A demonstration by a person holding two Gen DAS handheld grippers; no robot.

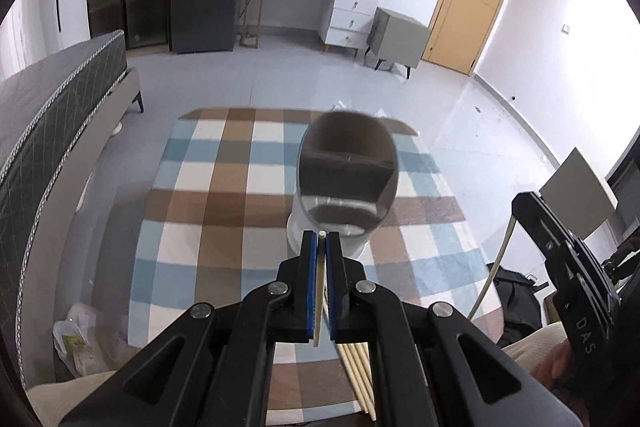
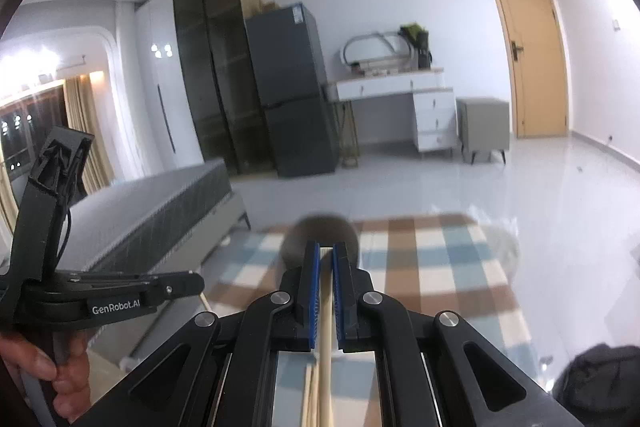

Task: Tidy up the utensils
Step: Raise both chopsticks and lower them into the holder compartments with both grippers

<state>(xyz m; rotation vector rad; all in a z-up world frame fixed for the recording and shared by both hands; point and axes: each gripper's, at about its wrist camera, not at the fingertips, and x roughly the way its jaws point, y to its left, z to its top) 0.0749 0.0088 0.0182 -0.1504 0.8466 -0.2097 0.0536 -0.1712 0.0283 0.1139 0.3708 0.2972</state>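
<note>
**A chopstick in each of my jaws, above the holder**

My left gripper (image 1: pixel 321 241) has its jaws clamped tight on a single pale chopstick (image 1: pixel 319 291), which runs back between the blue pads with its blunt tip poking out just past them. Below and ahead stands the utensil holder (image 1: pixel 347 183), a white cylinder with a dark divided interior, upright on the checked tabletop (image 1: pixel 224 195). More chopsticks (image 1: pixel 358 375) lie bundled on the cloth beneath my left frame (only partly visible past the black links).

My right gripper (image 2: pixel 326 251) is likewise nearly closed, pinching its own chopstick (image 2: pixel 325 331), whose length trails down toward the camera. Beyond its jaws the holder shows only as a dark blurred rim (image 2: pixel 296 239). Across the room stand a grey fridge (image 2: pixel 292 91) and a wooden door (image 2: pixel 528 55).
</note>
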